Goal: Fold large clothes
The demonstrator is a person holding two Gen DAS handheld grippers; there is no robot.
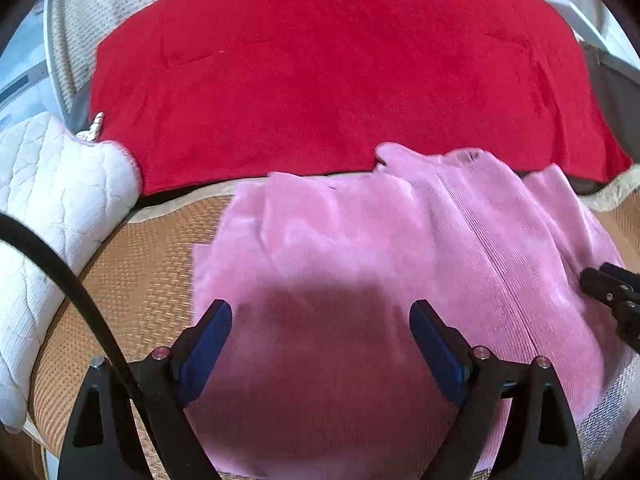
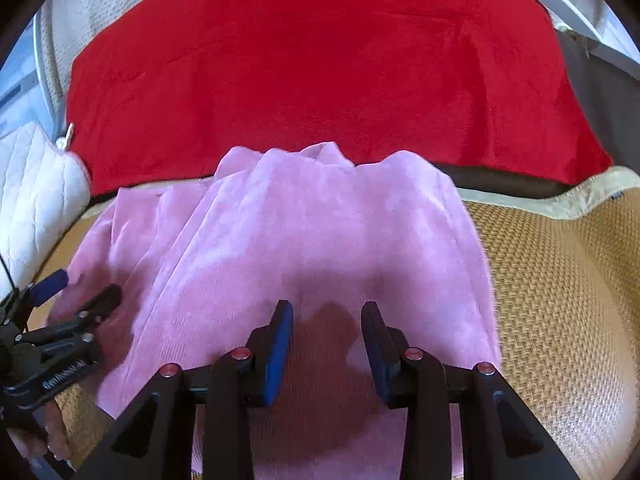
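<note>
Two grippers hover over a pink fleece garment (image 1: 360, 264) that lies rumpled on a woven straw mat (image 1: 132, 280). Beyond the garment's far edge a red blanket (image 1: 320, 72) spreads flat, and to the garment's left sits a white quilted pillow (image 1: 52, 208). The left gripper (image 1: 320, 312) has its blue-padded jaws spread wide above the garment's near part — nothing between them. The right gripper (image 2: 326, 312) is also released, its jaws parted more narrowly, just above the garment's near edge — only its shadow falls on the cloth between them. A black cable (image 1: 68, 280) curves past the pillow.
</note>
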